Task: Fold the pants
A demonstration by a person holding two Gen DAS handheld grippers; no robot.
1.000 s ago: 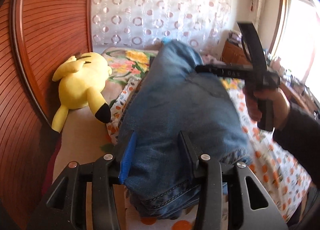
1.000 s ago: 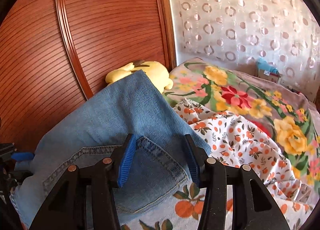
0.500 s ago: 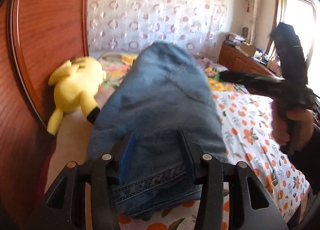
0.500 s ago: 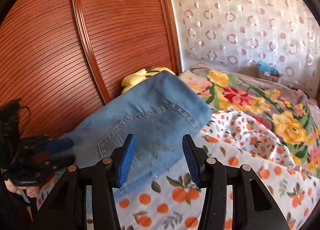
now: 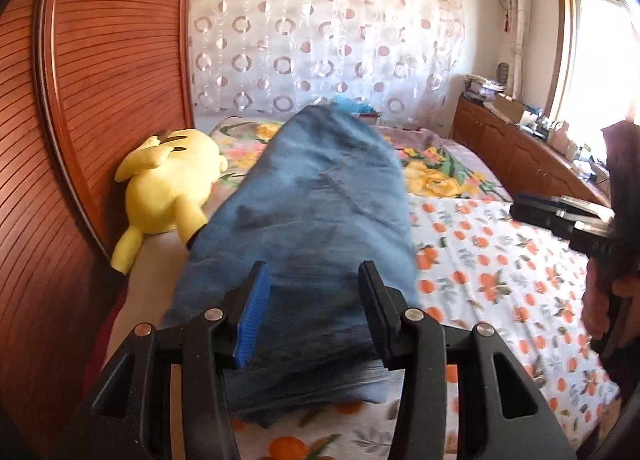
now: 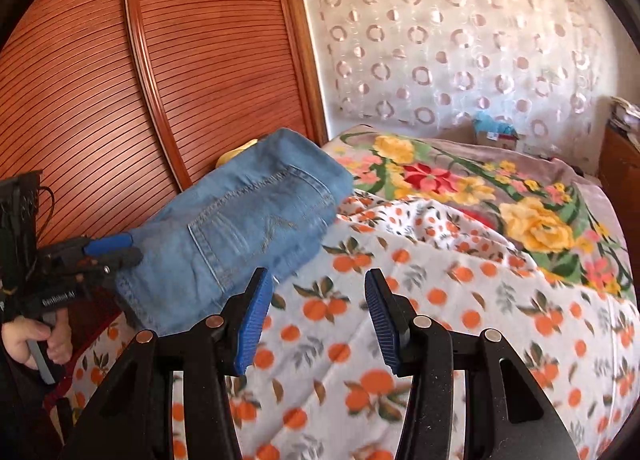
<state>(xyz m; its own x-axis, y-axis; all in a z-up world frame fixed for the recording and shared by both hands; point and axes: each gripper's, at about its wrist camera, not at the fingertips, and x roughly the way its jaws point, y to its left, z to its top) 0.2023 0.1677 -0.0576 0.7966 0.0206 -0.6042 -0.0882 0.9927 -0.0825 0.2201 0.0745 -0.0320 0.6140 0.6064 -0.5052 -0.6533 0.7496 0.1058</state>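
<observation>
The folded blue jeans (image 5: pixel 316 227) lie on the bed along its left side, back pocket up; they also show in the right wrist view (image 6: pixel 248 227). My left gripper (image 5: pixel 314 300) is open, its fingers just above the near end of the jeans, gripping nothing. In the right wrist view the left gripper (image 6: pixel 120 250) sits at the jeans' near edge. My right gripper (image 6: pixel 316 308) is open and empty over the orange-print sheet, to the right of the jeans; it shows at the right edge of the left wrist view (image 5: pixel 532 207).
A yellow plush toy (image 5: pixel 168 183) lies beside the jeans against the wooden headboard (image 5: pixel 80 99). An orange-print sheet (image 6: pixel 440 320) covers the bed, with a floral blanket (image 6: pixel 480 187) further back. A wooden cabinet (image 5: pixel 520 155) stands at the right by the window.
Both grippers let go of the jeans and drew back. The right gripper moved off to the right, away from the jeans. The jeans now rest on the bed.
</observation>
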